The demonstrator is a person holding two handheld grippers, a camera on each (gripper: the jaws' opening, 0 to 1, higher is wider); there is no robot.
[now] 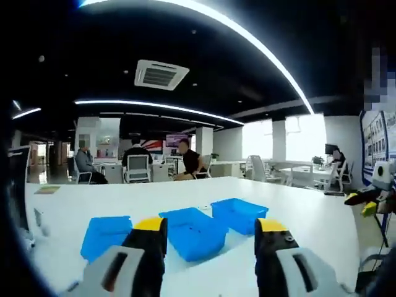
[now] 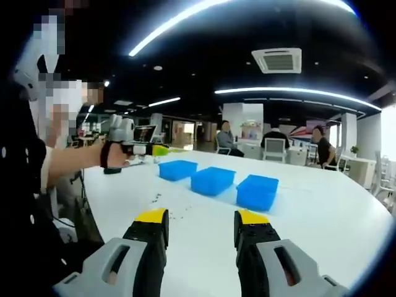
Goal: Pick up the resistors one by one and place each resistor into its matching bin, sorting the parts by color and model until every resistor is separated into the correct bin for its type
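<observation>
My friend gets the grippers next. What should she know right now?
Left gripper: open, holding nothing, raised over the table and facing the bins.
Right gripper: open, holding nothing, also over the table.
Three blue bins sit in a row on the table.
Small dark resistors lie scattered on the table in front of the right gripper, on the near side of the bins.
Done: nothing picked up yet; what is in the bins is too small to tell.
Left: pick the resistors up one at a time and sort each into its matching bin.
</observation>
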